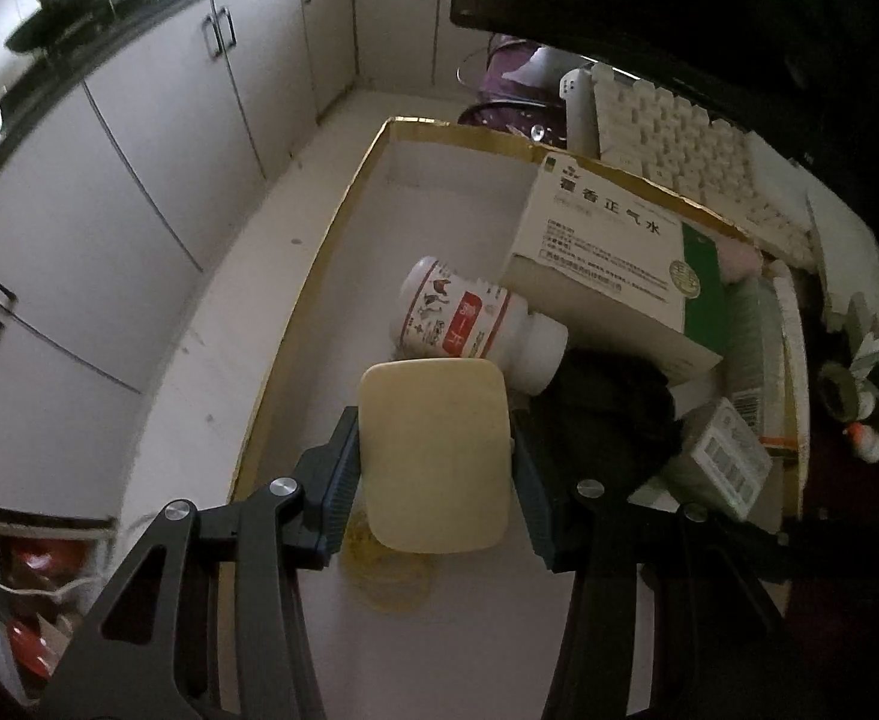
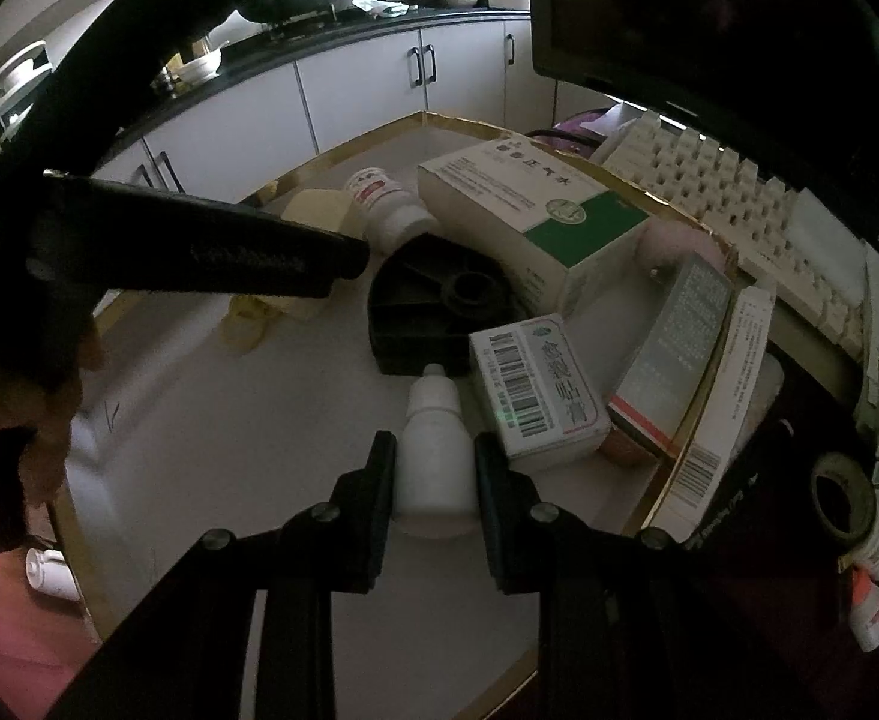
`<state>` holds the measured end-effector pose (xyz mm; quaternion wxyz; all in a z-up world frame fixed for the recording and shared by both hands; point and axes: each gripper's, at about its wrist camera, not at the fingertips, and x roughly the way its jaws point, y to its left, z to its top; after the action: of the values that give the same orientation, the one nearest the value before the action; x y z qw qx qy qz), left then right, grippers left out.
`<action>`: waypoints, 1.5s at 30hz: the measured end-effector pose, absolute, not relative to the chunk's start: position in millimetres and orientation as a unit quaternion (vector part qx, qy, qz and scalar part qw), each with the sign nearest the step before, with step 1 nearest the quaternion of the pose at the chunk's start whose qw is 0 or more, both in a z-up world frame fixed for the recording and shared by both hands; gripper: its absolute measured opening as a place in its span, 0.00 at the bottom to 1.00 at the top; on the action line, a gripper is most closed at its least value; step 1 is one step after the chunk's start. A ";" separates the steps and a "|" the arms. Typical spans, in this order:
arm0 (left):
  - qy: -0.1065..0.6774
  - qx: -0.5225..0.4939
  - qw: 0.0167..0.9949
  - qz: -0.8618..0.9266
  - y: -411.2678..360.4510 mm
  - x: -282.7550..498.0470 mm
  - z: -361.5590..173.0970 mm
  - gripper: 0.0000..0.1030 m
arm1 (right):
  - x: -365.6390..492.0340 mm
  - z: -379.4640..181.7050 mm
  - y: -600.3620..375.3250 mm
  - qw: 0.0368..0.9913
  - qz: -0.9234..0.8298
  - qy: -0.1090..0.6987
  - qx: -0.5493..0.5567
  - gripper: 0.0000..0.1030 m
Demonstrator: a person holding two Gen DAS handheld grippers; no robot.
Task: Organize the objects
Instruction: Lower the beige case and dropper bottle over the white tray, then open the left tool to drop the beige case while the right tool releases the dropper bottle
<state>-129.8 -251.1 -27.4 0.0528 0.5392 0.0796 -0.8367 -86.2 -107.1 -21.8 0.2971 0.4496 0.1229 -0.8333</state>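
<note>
While both grippers hang over it, the shallow gold-edged box (image 1: 343, 204) with the white floor holds nearly everything. From the left wrist view, the left gripper (image 1: 433, 468) has its jaws about half open and closed on a cream bar of soap (image 1: 436, 456), held above the box floor near 6 o'clock. Just past it, at 12 o'clock from the soap, a white pill bottle (image 1: 469, 318) with a red label lies on its side, its cap against a black plastic part (image 1: 607, 408) at 3 o'clock. A large green-and-white medicine carton (image 1: 607, 252) leans over the bottle's far end, tilted. From the right wrist view, the right gripper (image 2: 436, 468) is nearly closed, its pads pressing a small white dropper bottle (image 2: 436, 450), nozzle pointing away toward 12 o'clock, over the box floor. Just beside it at 2 o'clock lies a barcoded carton (image 2: 535, 384), with a grey carton (image 2: 673, 336) propped on the box's rim further right.
</note>
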 end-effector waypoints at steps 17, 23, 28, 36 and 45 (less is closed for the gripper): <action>0.063 0.552 0.057 -0.829 -243.9 -128.1 -31.2 0.47 | -84.3 -20.2 -109.2 0.293 -0.838 0.131 0.442 0.25; 0.057 0.544 0.064 -0.834 -243.4 -128.1 -28.6 0.47 | -84.3 -19.1 -109.3 0.292 -0.838 0.129 0.441 0.25; 0.052 0.541 0.067 -0.837 -242.0 -126.9 -27.4 0.47 | -85.6 -18.7 -109.2 0.292 -0.839 0.128 0.441 0.25; 0.050 0.537 0.073 -0.839 -241.8 -125.3 -27.3 0.72 | -86.7 -19.7 -109.9 0.293 -0.838 0.125 0.442 0.25; 0.077 0.514 0.066 -0.852 -248.4 -114.7 -12.9 0.78 | -71.6 -5.5 -102.0 0.324 -0.841 0.097 0.423 0.50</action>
<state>-114.7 -248.4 -12.9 0.0663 0.5139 0.0771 -0.8518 -71.6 -102.0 -5.5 0.3236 0.4228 0.0970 -0.8409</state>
